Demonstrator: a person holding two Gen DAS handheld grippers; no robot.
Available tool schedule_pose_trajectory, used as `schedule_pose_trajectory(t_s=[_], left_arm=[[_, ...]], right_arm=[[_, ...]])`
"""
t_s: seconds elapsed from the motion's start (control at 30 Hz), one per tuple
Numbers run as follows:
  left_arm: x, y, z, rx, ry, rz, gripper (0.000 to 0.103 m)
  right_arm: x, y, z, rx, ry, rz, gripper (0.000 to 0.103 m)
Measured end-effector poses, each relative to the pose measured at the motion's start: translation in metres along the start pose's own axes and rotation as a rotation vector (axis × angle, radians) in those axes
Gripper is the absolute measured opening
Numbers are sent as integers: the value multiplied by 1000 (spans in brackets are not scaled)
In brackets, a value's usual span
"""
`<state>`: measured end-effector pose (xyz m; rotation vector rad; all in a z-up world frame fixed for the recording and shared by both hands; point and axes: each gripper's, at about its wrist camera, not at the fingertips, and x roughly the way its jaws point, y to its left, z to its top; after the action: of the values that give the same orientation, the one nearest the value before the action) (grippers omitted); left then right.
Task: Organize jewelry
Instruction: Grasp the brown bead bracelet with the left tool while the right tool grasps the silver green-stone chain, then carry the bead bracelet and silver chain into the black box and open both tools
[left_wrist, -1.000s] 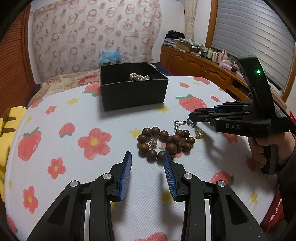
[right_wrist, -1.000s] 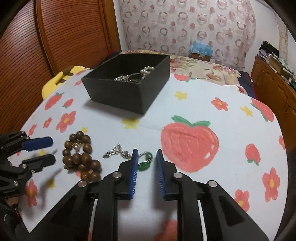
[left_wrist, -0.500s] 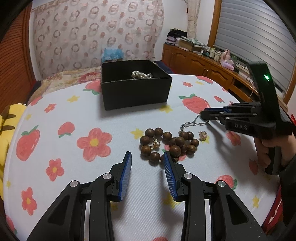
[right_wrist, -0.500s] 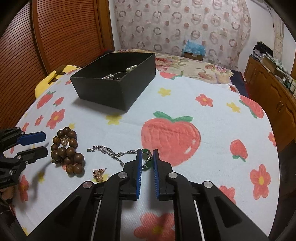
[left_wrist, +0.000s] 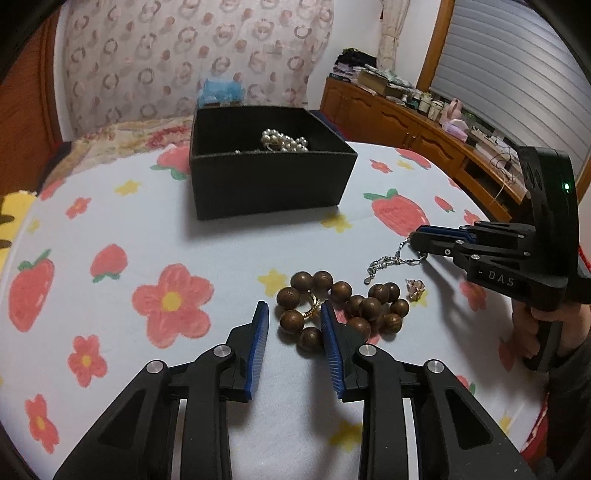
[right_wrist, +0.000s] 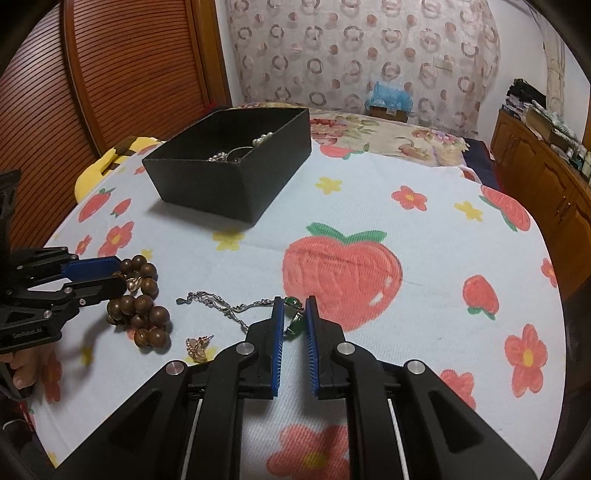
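A brown wooden bead bracelet (left_wrist: 343, 306) lies on the fruit-print cloth; it also shows in the right wrist view (right_wrist: 142, 302). My left gripper (left_wrist: 293, 317) is open, its fingers straddling the bracelet's near-left beads and a gold ring (left_wrist: 312, 308). My right gripper (right_wrist: 294, 310) is shut on the green pendant (right_wrist: 295, 321) of a silver chain (right_wrist: 225, 306); the chain (left_wrist: 391, 258) trails onto the cloth. A small rose-gold earring (right_wrist: 199, 345) lies beside the beads. A black box (left_wrist: 266, 173) with pearls (left_wrist: 284, 142) stands behind.
The round table's cloth (right_wrist: 424, 236) drops off at the edges. A wooden sideboard (left_wrist: 424, 129) stands to the right, a slatted wooden door (right_wrist: 110, 74) to the left, and a bed with a patterned curtain behind the table.
My left gripper has moved forward until its fingers straddle the bead bracelet. My right gripper has closed on the green pendant and the chain has shifted slightly.
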<state>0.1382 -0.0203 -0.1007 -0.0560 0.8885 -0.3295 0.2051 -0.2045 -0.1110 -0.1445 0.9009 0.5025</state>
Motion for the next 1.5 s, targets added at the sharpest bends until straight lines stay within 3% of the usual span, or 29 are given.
schedule_pose_trajectory(t_s=[0.2, 0.27, 0.33, 0.77, 0.9, 1.5], left_arm=[[1, 2, 4, -10, 7, -2, 27], [3, 3, 6, -17, 10, -6, 17], [6, 4, 9, -27, 12, -17, 12], [-36, -5, 25, 9, -121, -12, 12], [-53, -9, 31, 26, -157, -10, 12], [-102, -8, 58, 64, -250, 15, 12]], right_arm=[[0, 3, 1, -27, 2, -27, 15], [1, 6, 0, -29, 2, -30, 16], [1, 5, 1, -29, 2, -30, 16], [1, 6, 1, -29, 2, -29, 15], [1, 9, 0, -51, 2, -12, 7], [-53, 36, 48, -106, -157, 15, 7]])
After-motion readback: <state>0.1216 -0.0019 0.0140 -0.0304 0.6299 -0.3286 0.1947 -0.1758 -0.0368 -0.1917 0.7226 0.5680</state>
